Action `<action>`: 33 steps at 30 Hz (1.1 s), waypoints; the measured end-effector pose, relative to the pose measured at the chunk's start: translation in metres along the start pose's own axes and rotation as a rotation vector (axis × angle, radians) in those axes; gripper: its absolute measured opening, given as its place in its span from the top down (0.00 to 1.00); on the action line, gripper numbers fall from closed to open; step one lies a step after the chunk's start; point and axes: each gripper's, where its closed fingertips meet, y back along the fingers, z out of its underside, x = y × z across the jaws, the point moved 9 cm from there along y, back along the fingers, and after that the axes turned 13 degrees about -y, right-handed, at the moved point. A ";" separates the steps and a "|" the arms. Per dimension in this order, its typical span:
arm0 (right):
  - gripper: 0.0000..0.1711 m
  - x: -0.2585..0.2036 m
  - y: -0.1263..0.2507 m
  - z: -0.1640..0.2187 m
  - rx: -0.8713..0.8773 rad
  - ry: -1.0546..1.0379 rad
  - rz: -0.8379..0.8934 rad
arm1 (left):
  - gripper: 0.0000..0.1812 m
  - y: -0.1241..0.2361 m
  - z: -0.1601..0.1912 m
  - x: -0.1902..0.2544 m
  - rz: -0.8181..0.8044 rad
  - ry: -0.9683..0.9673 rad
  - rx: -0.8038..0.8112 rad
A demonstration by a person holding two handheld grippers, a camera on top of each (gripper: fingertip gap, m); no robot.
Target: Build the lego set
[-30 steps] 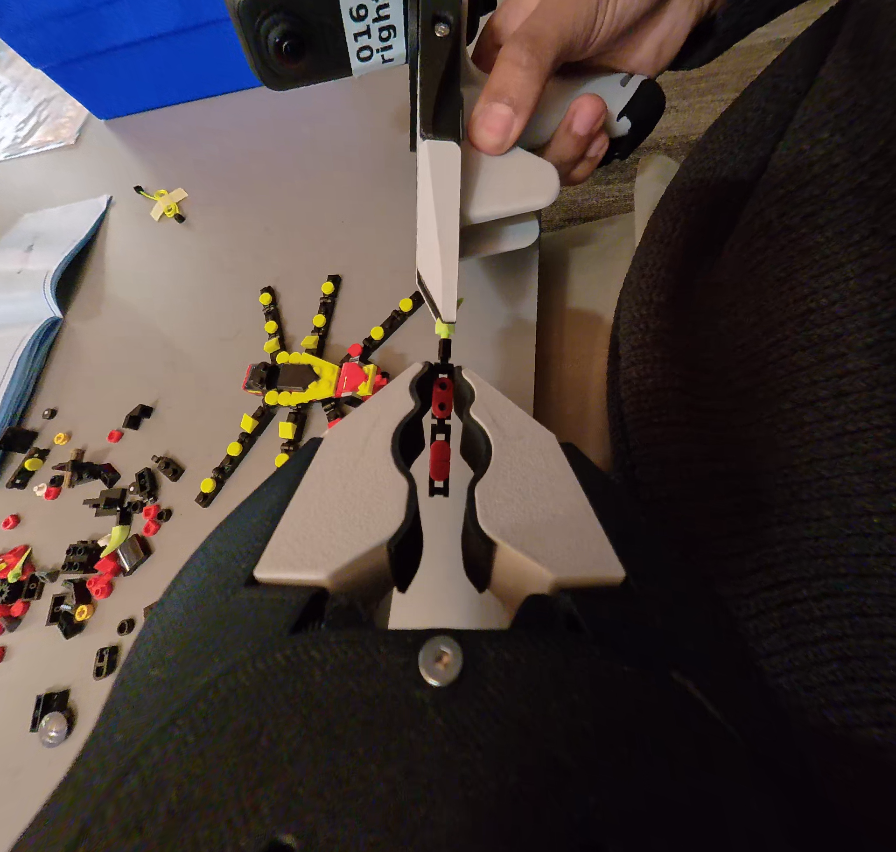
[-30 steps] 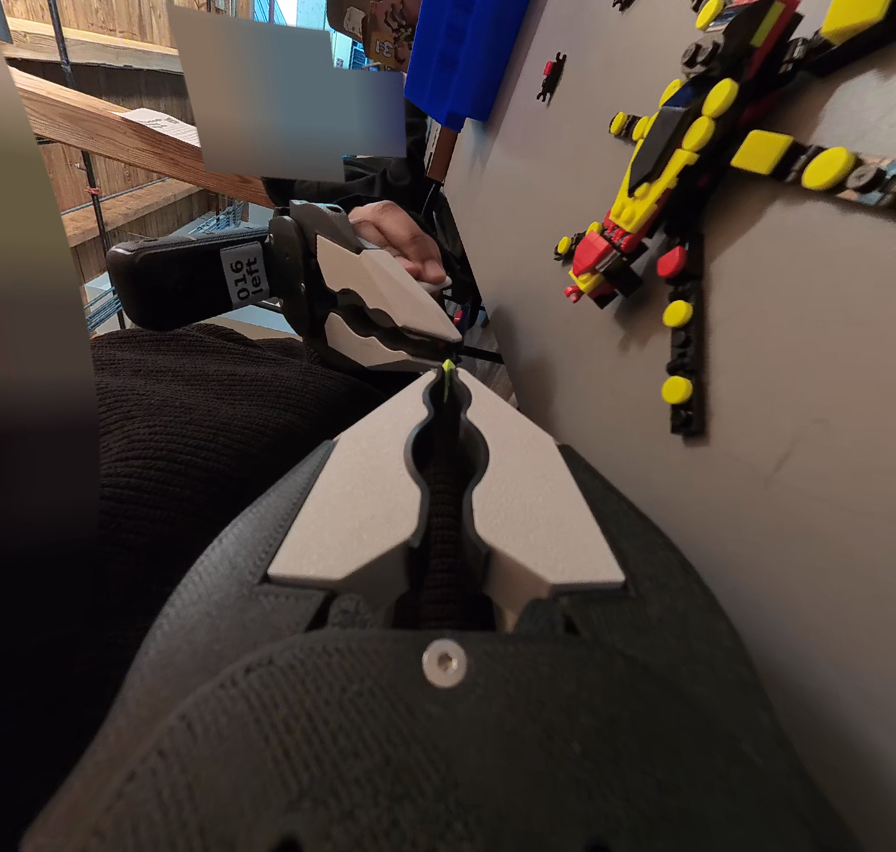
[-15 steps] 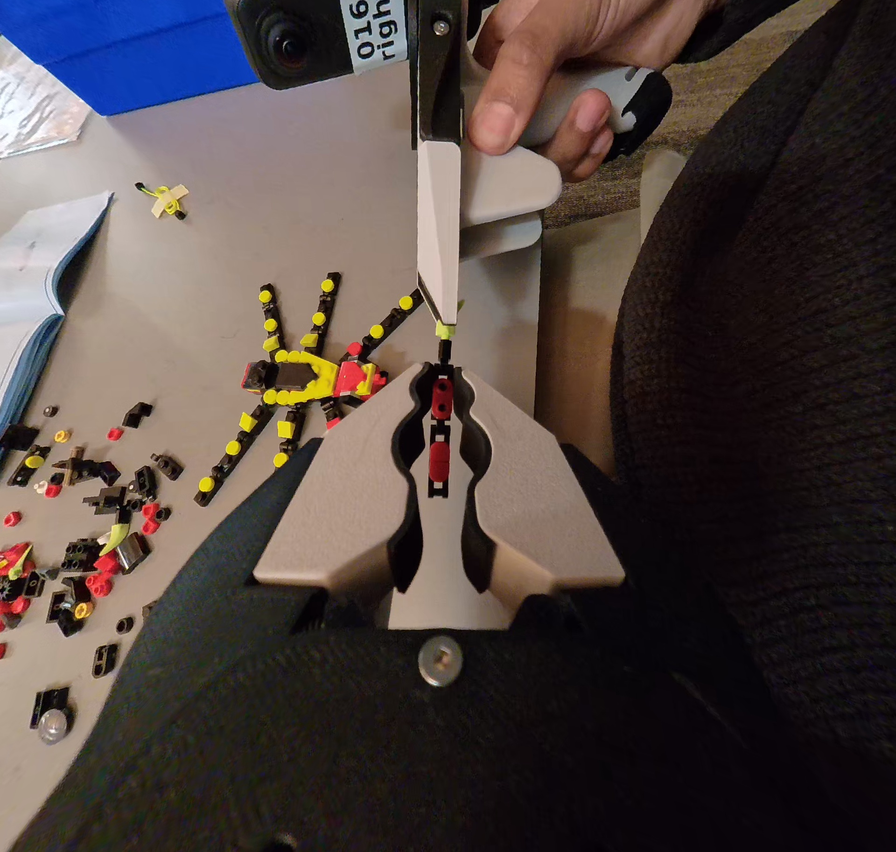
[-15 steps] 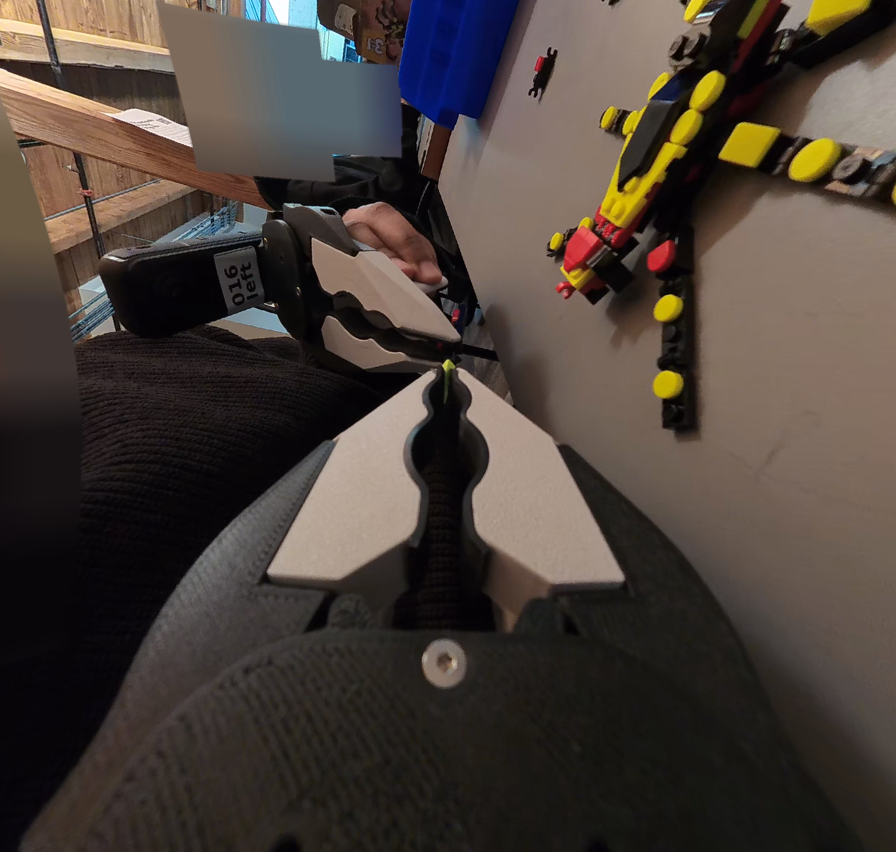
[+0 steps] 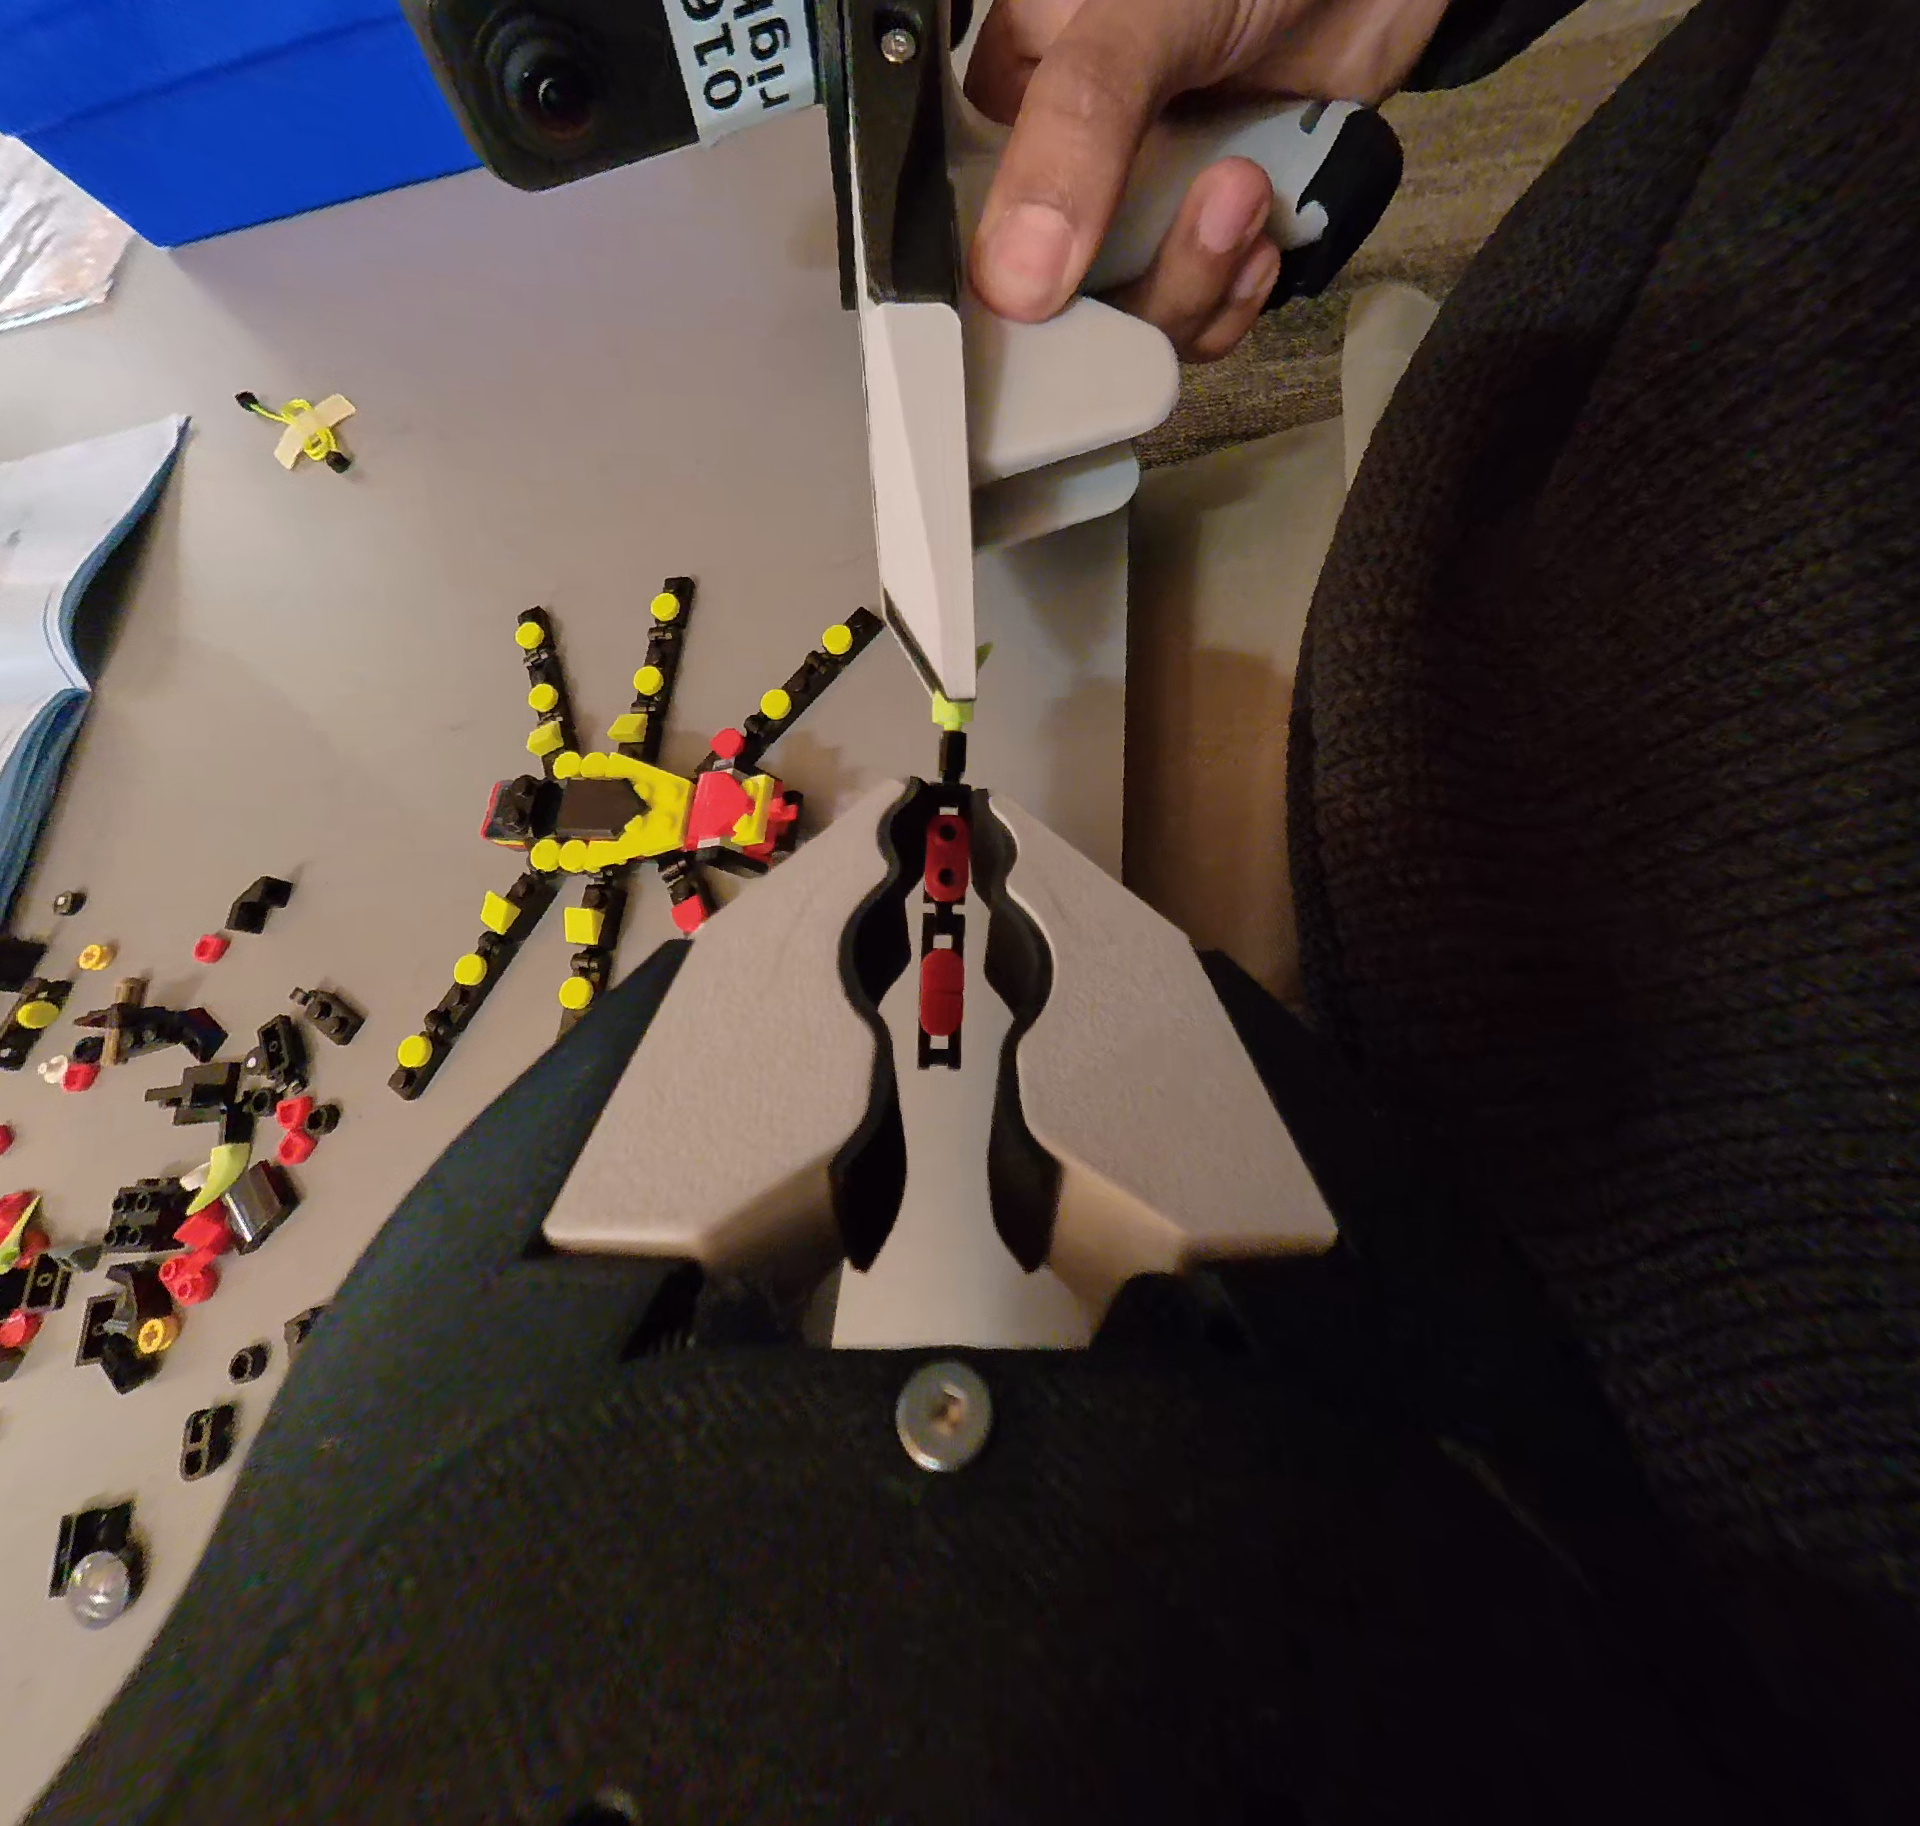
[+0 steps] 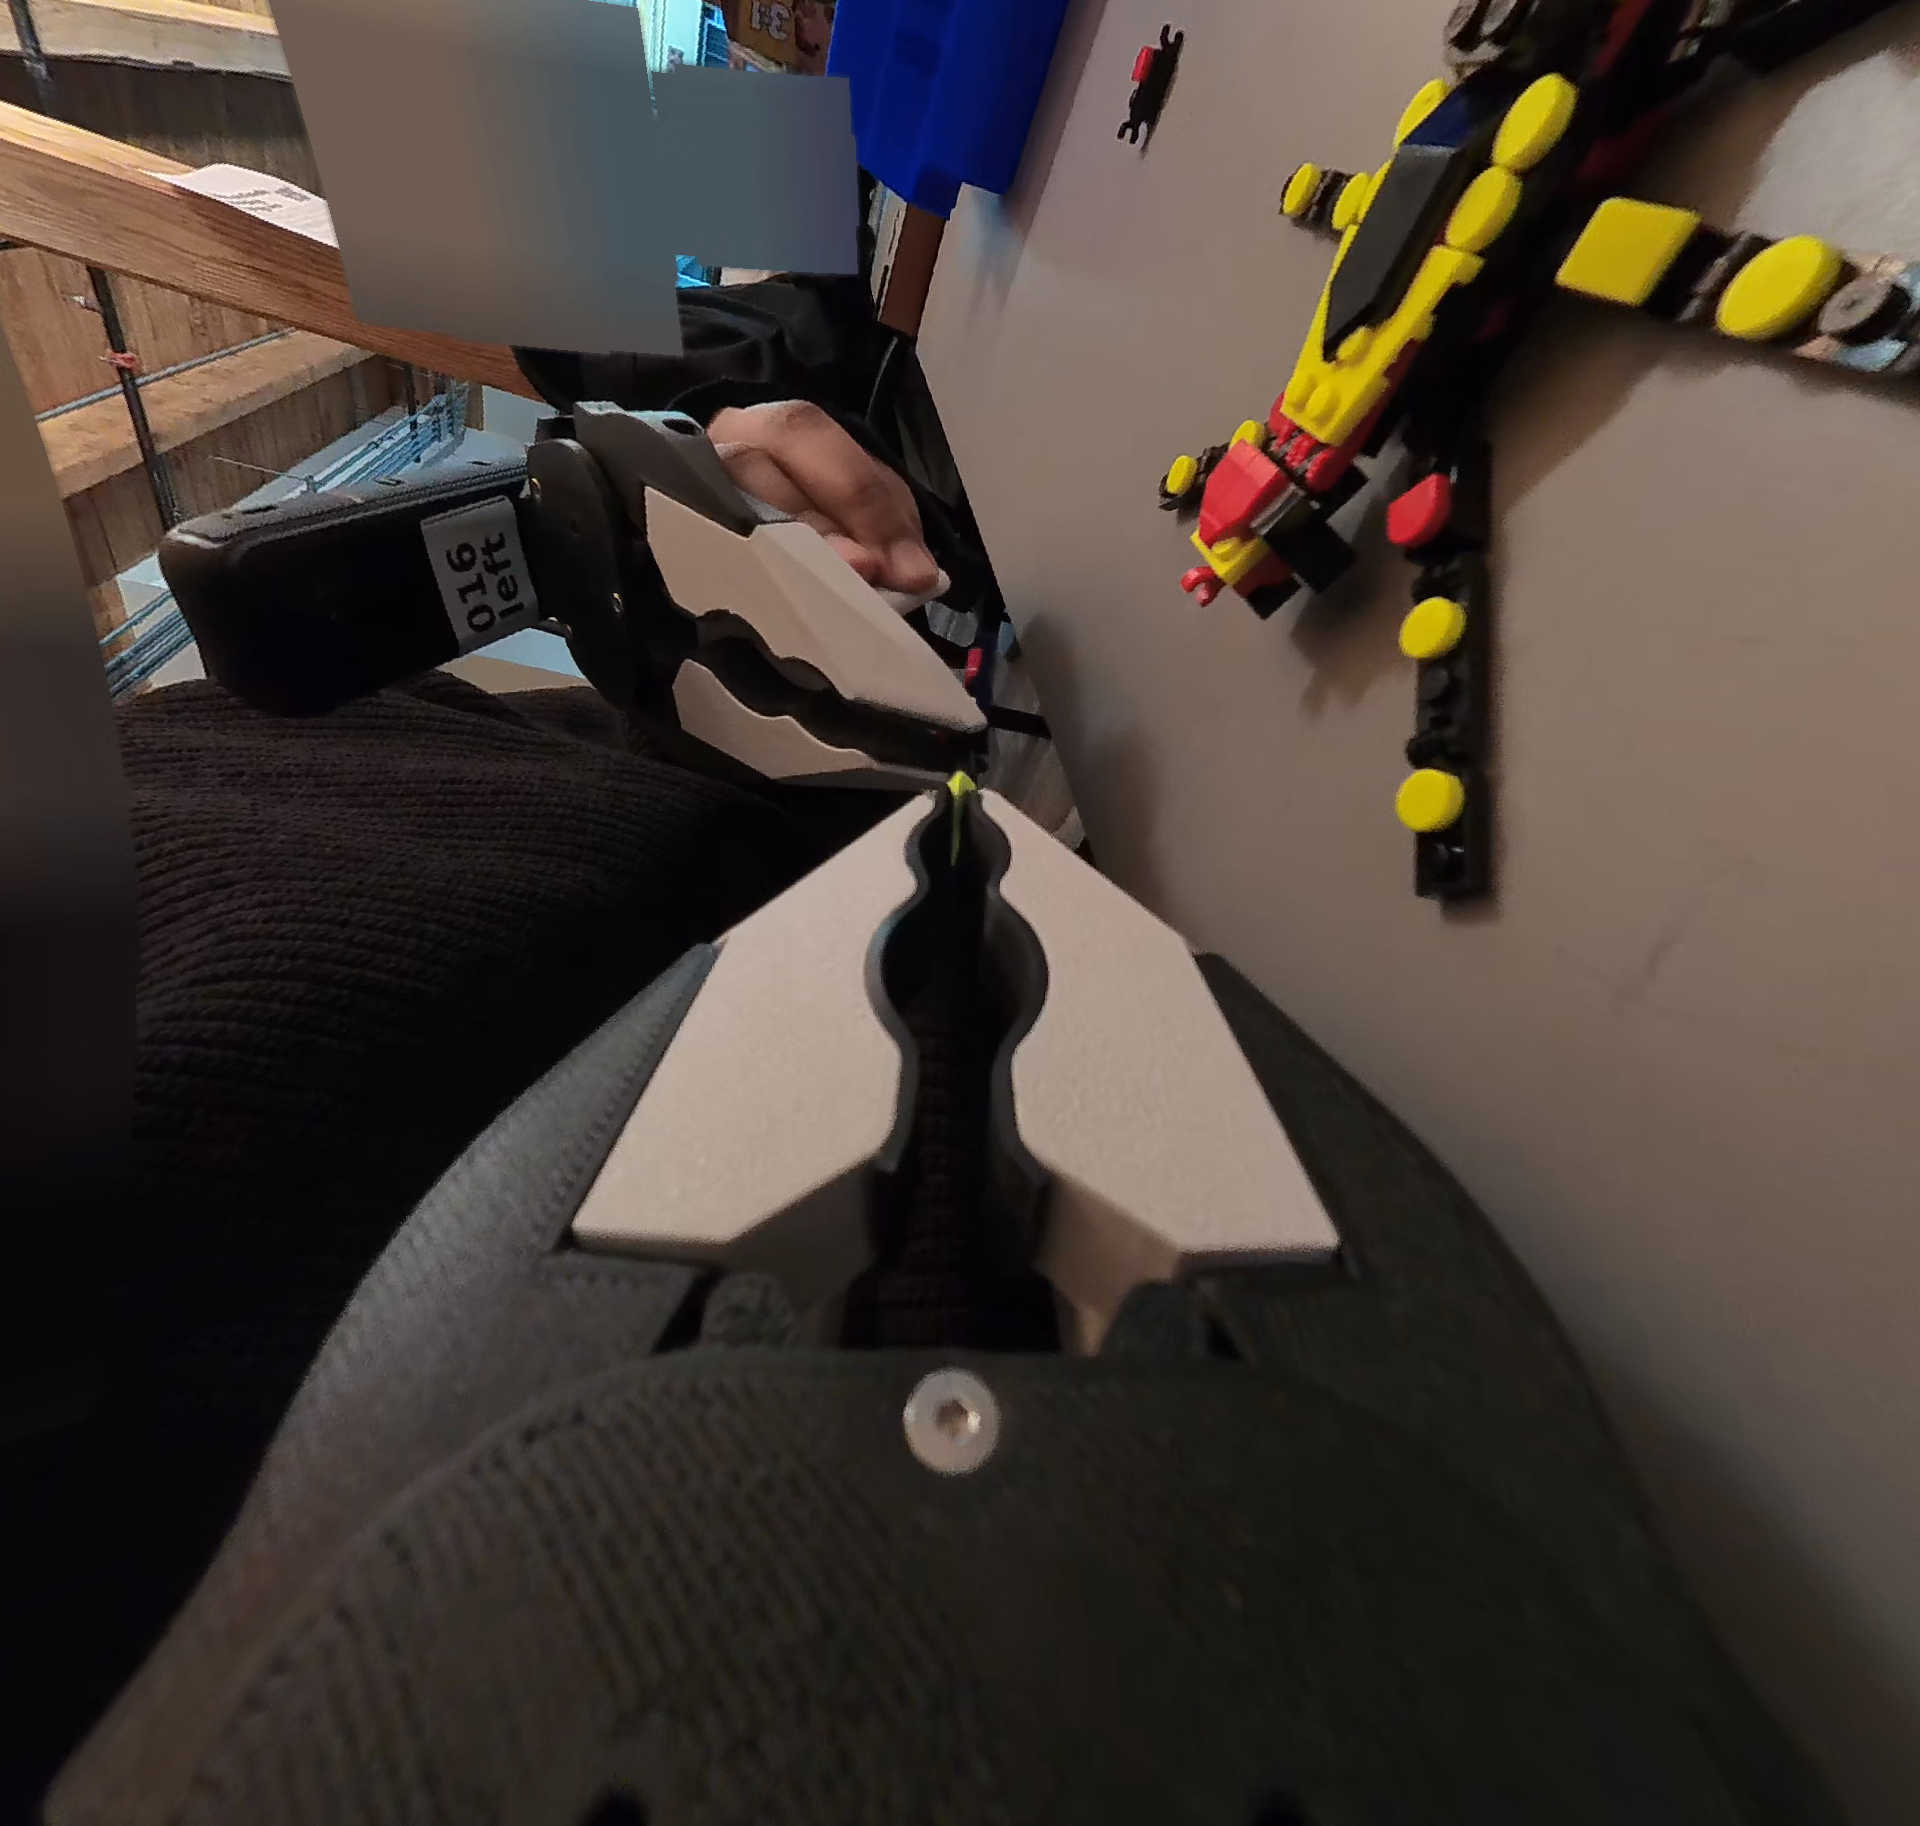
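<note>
On the far left of the grey table [image 5: 644,394] lies an open booklet [image 5: 62,571]. Below it is a heap of loose bricks [image 5: 156,1101], black, red and yellow. Behind them stands a blue bin [image 5: 208,62].

Near the middle of the table lies the spider [image 5: 634,820]. It has a yellow and red body and long black legs with yellow dots. It lies flat on the table, and no tongs touch it.

Next comes the left gripper [image 5: 943,800]. Its two fingers are pressed in on a thin leg piece [image 5: 943,945]. The piece is black with red bits on it. Its tip sticks out past the fingertips.

The right gripper [image 5: 951,685] comes down from above, held by a hand [image 5: 1195,93]. Its fingers are pinched tight on a small lime claw [image 5: 954,708]. The claw meets the tip of the leg piece, just above the left fingers. All this is close to the table edge, right of the spider.

On the far right is a black knit sleeve [image 5: 1610,737].

In the right wrist view the lime claw [image 6: 959,808] shows as a thin sliver between the right gripper's [image 6: 961,820] closed fingers. The left gripper [image 6: 971,737] sits just beyond, tips almost touching. The spider [image 6: 1455,249] is on the right.
</note>
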 end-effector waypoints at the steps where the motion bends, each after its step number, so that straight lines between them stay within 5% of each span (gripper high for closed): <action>1: 1.00 0.000 0.000 0.000 -0.003 0.000 0.002 | 0.97 0.000 0.000 0.000 0.004 -0.001 0.000; 17: 1.00 -0.006 0.000 -0.003 0.011 0.054 -0.008 | 0.96 -0.002 0.001 -0.006 -0.011 0.061 0.016; 21: 1.00 -0.011 -0.001 -0.002 -0.001 0.107 -0.015 | 0.78 -0.004 0.010 -0.011 0.064 0.216 0.020; 25: 1.00 -0.022 0.002 -0.003 -0.017 0.214 -0.043 | 0.73 0.002 0.016 -0.020 0.224 0.479 0.201; 33: 1.00 -0.056 0.005 0.005 -0.033 0.641 -0.019 | 0.86 0.015 0.013 -0.030 0.479 0.773 0.521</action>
